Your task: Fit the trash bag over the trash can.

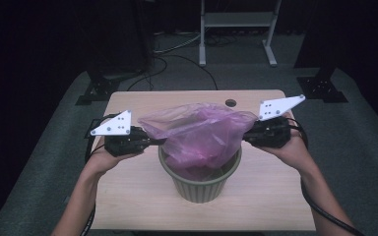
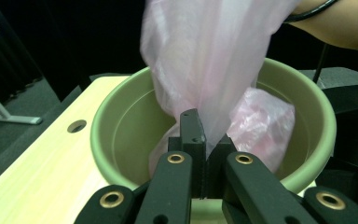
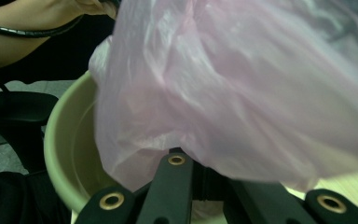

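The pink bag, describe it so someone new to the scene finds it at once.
On the wooden table stands a ribbed green bin. The pink bag hangs into it, stretched between two tools; it is the one thin, see-through, crinkled thing there.

Looks like a lab or recording studio, not a home. Black curtain backdrop (image 1: 54,34) all round, room kept dark. Small pale wood-laminate surface (image 1: 128,196) with a round cable hole (image 1: 231,103) stands alone on grey carpet floor (image 1: 364,142). Black metal stand feet (image 1: 96,91) bolted together sit at both rear corners, loose black cables (image 1: 177,59) run across the carpet, and a white metal frame base (image 1: 236,29) stands behind.
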